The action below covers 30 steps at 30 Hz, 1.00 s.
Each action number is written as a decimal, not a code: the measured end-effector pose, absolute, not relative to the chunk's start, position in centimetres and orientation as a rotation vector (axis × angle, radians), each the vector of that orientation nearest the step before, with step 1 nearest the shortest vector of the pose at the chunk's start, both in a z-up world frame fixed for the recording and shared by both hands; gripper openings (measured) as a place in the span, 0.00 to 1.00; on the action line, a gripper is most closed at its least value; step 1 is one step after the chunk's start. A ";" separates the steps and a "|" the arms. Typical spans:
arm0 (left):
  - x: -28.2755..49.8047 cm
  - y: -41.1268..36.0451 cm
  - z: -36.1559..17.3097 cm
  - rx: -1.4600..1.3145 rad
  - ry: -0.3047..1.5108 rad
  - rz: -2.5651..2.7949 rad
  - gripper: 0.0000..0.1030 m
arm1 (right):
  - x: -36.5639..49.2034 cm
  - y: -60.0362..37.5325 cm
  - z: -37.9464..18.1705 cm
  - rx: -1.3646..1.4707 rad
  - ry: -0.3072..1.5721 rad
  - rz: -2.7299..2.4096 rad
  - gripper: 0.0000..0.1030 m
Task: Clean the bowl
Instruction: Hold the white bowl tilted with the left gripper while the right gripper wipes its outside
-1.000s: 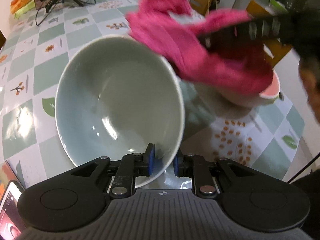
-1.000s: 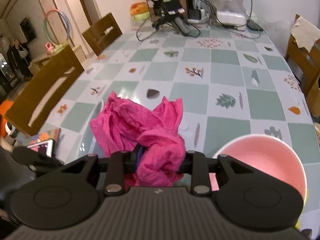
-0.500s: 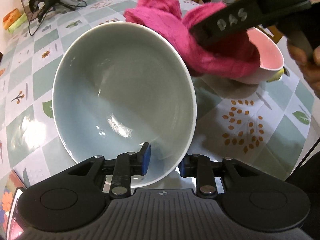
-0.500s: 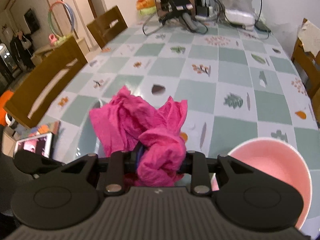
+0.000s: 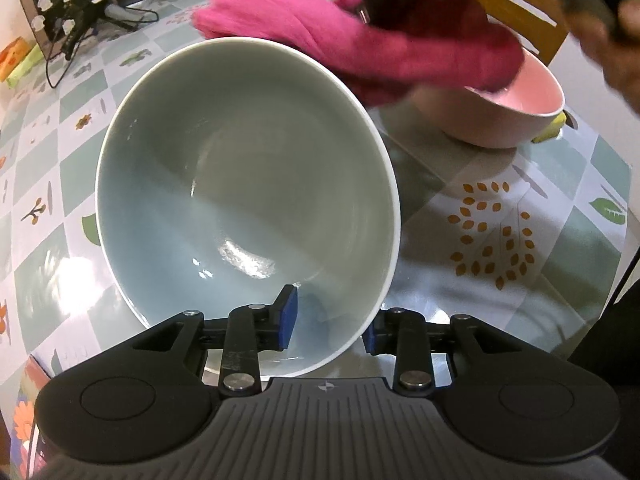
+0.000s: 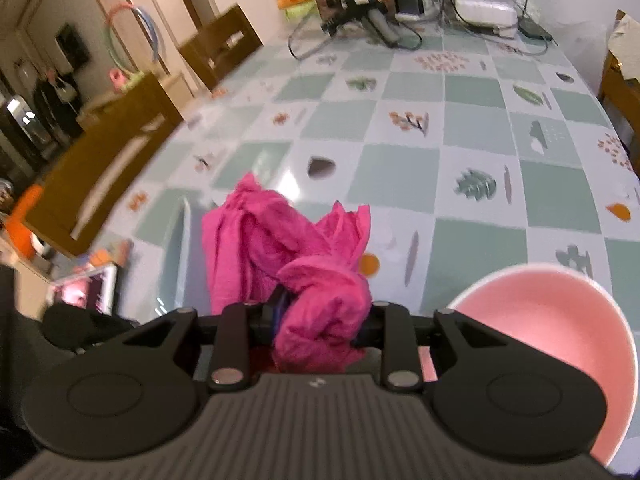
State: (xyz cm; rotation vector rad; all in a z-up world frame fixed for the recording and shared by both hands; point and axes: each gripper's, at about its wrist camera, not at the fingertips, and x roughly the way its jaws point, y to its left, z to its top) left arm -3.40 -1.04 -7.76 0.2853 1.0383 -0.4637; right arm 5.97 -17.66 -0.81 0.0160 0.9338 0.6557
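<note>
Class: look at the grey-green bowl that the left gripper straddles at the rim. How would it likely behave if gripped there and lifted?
The grey-green bowl looks rigid glazed ceramic, so it should keep its shape but could chip if dropped. Its glossy, reflective inside suggests the pads may slip. Gripped at one rim point by the left gripper, the deep wide bowl would probably hang tilted.

L tongs letting go of bowl
L tongs (image 5: 330,320) just opened wider, pads off grey bowl (image 5: 248,184) rim; pink cloth (image 5: 360,40) shifted over far rim.
</note>
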 end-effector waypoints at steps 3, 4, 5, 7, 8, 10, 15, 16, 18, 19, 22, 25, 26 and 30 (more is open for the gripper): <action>-3.5 -1.1 -7.9 0.296 1.034 -0.472 0.35 | 6.7 -17.5 0.7 0.049 0.919 0.716 0.29; -3.5 -1.1 -7.9 0.297 1.034 -0.473 0.35 | 6.9 -17.4 0.9 0.047 0.919 0.727 0.29; -3.4 -1.0 -7.9 0.297 1.034 -0.474 0.35 | 7.1 -17.3 1.1 0.043 0.920 0.736 0.29; -3.4 -0.9 -7.9 0.294 1.033 -0.475 0.35 | 7.8 -16.6 1.0 0.006 0.927 0.757 0.29; -3.4 -0.9 -7.9 0.292 1.033 -0.475 0.36 | 8.0 -16.5 0.9 -0.004 0.932 0.764 0.29; -3.3 -0.9 -7.9 0.294 1.034 -0.473 0.36 | 8.8 -16.1 0.2 -0.032 0.955 0.783 0.29; -3.4 -1.1 -8.2 0.318 1.035 -0.469 0.40 | 9.5 -16.0 -1.4 -0.053 1.008 0.782 0.29; -3.4 -1.1 -8.3 0.320 1.034 -0.469 0.40 | 9.5 -16.0 -2.1 -0.065 1.029 0.780 0.29; -3.4 -1.2 -8.3 0.323 1.033 -0.469 0.40 | 9.3 -16.2 -3.2 -0.065 1.060 0.780 0.29; -3.4 -1.3 -8.3 0.326 1.034 -0.467 0.40 | 9.2 -16.3 -3.3 -0.061 1.060 0.778 0.29; -3.4 -1.5 -8.3 0.328 1.031 -0.456 0.39 | 8.8 -16.7 -3.2 -0.048 1.054 0.774 0.29; -3.4 -1.7 -8.1 0.321 1.025 -0.448 0.35 | 8.4 -16.7 -2.9 -0.058 1.040 0.771 0.29; -3.4 -1.9 -7.9 0.309 1.024 -0.448 0.34 | 8.2 -16.7 -2.8 -0.063 1.036 0.770 0.29; -3.1 -2.6 -6.9 0.274 1.005 -0.451 0.30 | 7.6 -16.8 -2.7 -0.068 1.027 0.764 0.29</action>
